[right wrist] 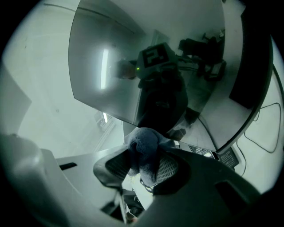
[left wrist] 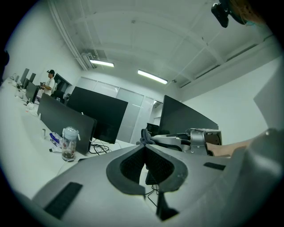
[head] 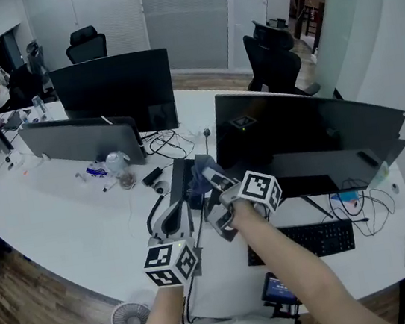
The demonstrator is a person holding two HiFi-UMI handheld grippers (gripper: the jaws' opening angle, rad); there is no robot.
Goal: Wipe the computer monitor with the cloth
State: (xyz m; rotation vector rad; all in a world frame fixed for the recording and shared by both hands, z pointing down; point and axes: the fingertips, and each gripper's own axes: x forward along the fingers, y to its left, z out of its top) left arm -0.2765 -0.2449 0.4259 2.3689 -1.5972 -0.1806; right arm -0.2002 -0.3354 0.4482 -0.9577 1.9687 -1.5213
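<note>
Cloth: the dark blue cloth (right wrist: 144,153) sat bunched and pinched between the right gripper's (head: 208,175) jaws, by the monitor's (head: 304,138) lower left corner.
Open room: bare desk (head: 61,224) lay left of that corner.
Hard to tell: whether the cloth touched the screen.
Left gripper (left wrist: 143,146): jaws pressed together on nothing, beside the right gripper.
Around: a keyboard (head: 301,241) at the desk's near edge; cables (head: 166,144) and a bottle (head: 121,170) further left.

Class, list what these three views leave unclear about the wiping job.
- Head view: whether the cloth in the right gripper touches the monitor; from above, the gap is unreadable.
- Right gripper view: smudges on the monitor; reflections mask them.
- Head view: the device at the desk edge; the forearm partly covers it.
</note>
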